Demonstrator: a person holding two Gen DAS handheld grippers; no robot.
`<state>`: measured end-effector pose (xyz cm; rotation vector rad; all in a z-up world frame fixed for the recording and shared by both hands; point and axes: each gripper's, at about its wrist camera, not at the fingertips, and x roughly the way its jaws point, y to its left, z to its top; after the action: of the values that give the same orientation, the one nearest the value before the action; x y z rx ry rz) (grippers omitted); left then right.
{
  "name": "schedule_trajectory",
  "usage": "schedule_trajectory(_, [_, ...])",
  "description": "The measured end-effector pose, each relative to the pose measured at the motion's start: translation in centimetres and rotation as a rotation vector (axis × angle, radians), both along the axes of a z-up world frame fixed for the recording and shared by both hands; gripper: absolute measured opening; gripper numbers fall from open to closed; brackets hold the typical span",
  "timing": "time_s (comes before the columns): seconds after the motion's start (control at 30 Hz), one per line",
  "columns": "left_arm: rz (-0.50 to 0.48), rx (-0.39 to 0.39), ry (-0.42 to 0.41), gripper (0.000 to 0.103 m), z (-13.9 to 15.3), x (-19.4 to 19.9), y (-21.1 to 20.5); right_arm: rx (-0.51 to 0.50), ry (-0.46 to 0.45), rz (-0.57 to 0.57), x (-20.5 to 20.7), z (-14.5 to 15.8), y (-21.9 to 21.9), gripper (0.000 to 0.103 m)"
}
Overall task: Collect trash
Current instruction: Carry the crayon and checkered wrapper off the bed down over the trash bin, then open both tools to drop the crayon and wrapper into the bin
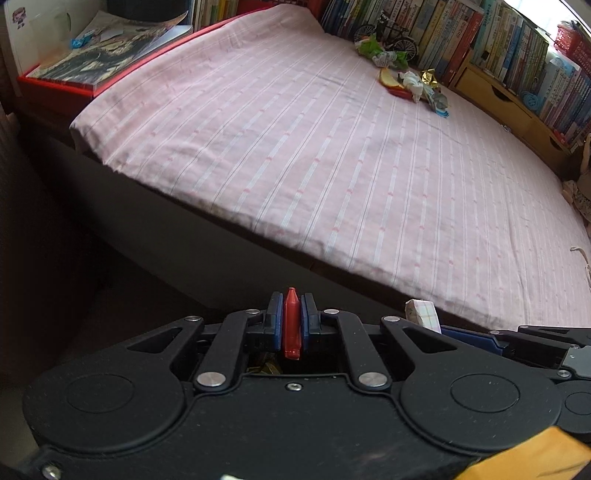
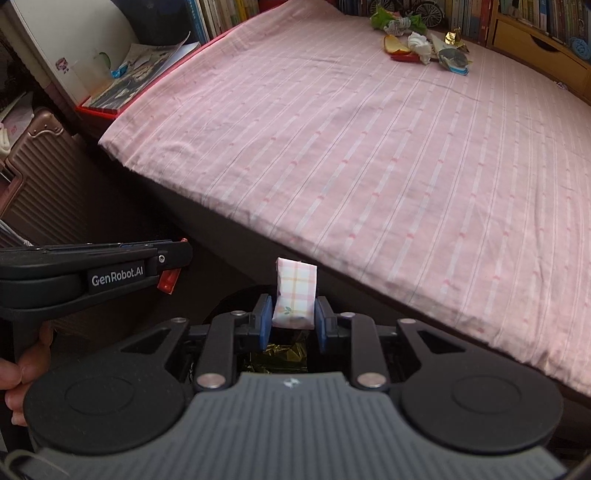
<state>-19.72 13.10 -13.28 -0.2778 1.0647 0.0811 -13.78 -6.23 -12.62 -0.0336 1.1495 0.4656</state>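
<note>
Bed (image 1: 332, 177) under pink striped sheet, bookshelves (image 1: 498, 44) behind; left gripper (image 1: 291, 325) pinches red wrapper (image 1: 291, 325), right gripper (image 2: 291, 317) clasps plaid packet (image 2: 294, 295).

Trash pile (image 1: 410, 75) on bed's (image 1: 295, 155) far side, books (image 1: 480, 33) behind

We see a bed (image 1: 332, 155) under a pink striped sheet (image 2: 369, 155), with rows of books (image 1: 480, 40) along its far side. A model bicycle (image 1: 388, 37) stands against those books. Beside them sits a wooden drawer unit (image 1: 495, 96). On a red-edged ledge lies a magazine (image 1: 107, 48), and a ribbed suitcase (image 2: 40, 177) stands on the floor.
</note>
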Motion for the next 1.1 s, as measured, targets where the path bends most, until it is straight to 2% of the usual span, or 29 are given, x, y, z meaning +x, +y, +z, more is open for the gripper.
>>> schedule_trajectory(0.57, [-0.001, -0.021, 0.206, 0.009, -6.3, -2.7, 1.3, -0.038, 0.096, 0.008, -2.5, -3.3, 1.9, 0.03])
schedule_trajectory(1.1, [-0.001, -0.025, 0.259, 0.01, -7.7, -2.7, 0.8, -0.044, 0.132, -0.004, -2.2, -4.4, 2.1, 0.031])
